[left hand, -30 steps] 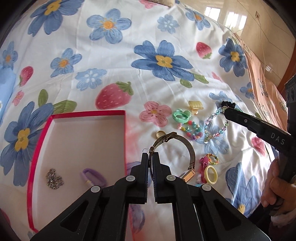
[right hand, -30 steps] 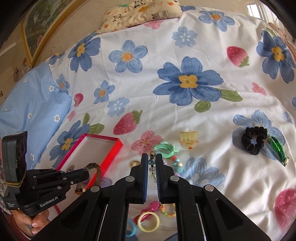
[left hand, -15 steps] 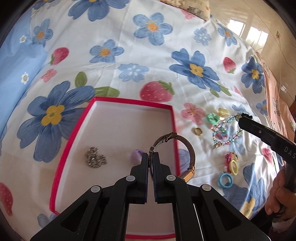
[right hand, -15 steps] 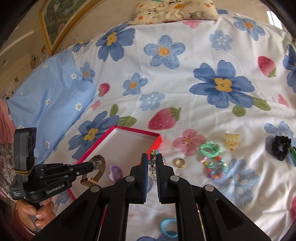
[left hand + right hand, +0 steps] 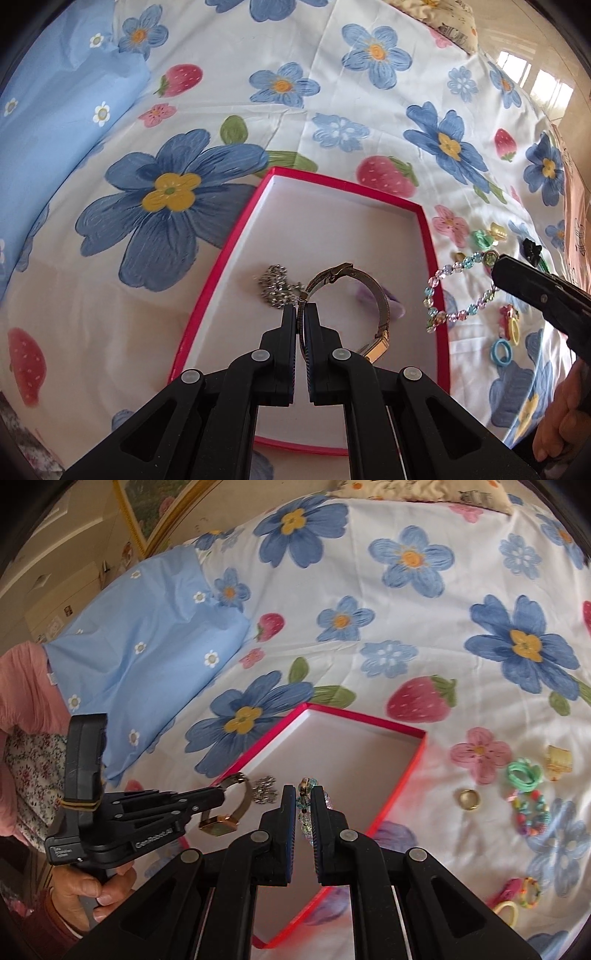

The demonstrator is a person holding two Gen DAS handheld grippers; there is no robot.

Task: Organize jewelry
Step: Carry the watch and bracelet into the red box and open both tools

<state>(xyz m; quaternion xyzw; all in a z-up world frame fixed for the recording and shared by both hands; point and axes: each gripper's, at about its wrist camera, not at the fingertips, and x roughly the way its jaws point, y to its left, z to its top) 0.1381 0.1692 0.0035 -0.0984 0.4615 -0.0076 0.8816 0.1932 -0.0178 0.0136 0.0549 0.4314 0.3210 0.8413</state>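
My left gripper (image 5: 302,308) is shut on the mesh band of a gold wristwatch (image 5: 373,295) and holds it above the red-rimmed white box (image 5: 218,273). A silver chain (image 5: 275,286) and a purple hair tie (image 5: 364,295) lie in the box. My right gripper (image 5: 303,792) is shut on a pastel crystal bead bracelet (image 5: 458,291), which hangs over the box's right rim. In the right wrist view the left gripper (image 5: 218,797) holds the watch (image 5: 225,812) over the box (image 5: 402,775).
On the flowered bedsheet right of the box lie a gold ring (image 5: 469,799), green hair ties (image 5: 522,773), a colourful bead bracelet (image 5: 532,812), a yellow clip (image 5: 557,762), and small plastic rings (image 5: 502,350). A blue pillow (image 5: 140,657) lies at the left.
Both grippers have moved left with their loads. The watch now hangs over the inside of the box and the bead bracelet has reached the box's right rim.
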